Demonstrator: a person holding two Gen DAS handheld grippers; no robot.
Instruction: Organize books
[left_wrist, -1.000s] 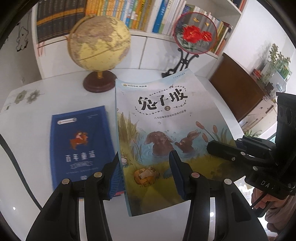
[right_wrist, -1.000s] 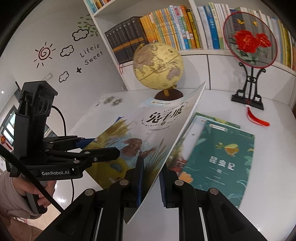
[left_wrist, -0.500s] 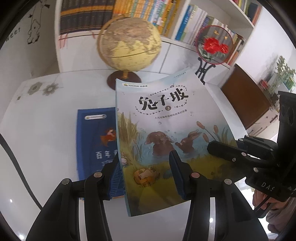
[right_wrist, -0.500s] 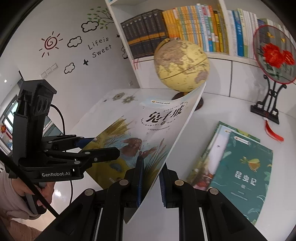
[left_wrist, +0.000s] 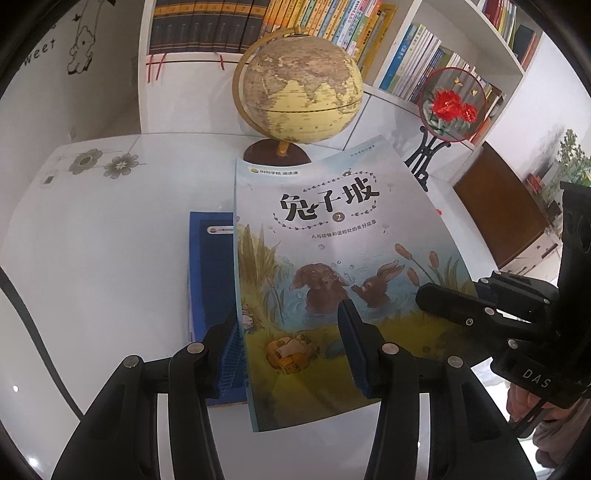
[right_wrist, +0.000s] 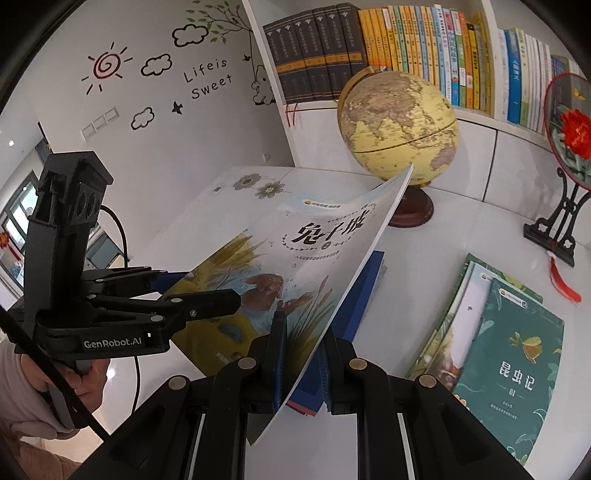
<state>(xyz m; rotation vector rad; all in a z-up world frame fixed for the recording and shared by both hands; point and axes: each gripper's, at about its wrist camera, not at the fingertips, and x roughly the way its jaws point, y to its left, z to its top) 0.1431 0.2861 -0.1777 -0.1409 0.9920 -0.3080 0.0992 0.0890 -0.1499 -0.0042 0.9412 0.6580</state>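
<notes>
White glossy table (left_wrist: 103, 266) in front of a bookshelf (right_wrist: 406, 55); wall decals at 10 o'clock in your right view. Globe (left_wrist: 297, 88) sits at 12 o'clock in the left view, fan stand (left_wrist: 452, 99) at 2 o'clock.

Rabbit book (left_wrist: 332, 273) is up off the table, tilted, with both grippers on it.

Your right gripper (right_wrist: 301, 354) clamps the book's lower edge: fingers nearly closed, both pads touching the thin cover, which runs up toward 1 o'clock. In the left view the same gripper (left_wrist: 454, 302) comes in at 3 o'clock and sits on the book's right edge.

Your left gripper (left_wrist: 291, 350) is spread fairly wide. Its right finger (left_wrist: 354, 347) lies over the cover; its left finger (left_wrist: 227, 354) is at the spine edge. Can't tell whether it's actually squeezing the book. From the right view, that gripper (right_wrist: 199, 291) reaches in at 9 o'clock over the cover.

Blue book (left_wrist: 210, 280) lies flat on the table directly under the rabbit book, mostly covered. Green books (right_wrist: 509, 347) lie stacked at 4 o'clock in the right view, well apart from it.
</notes>
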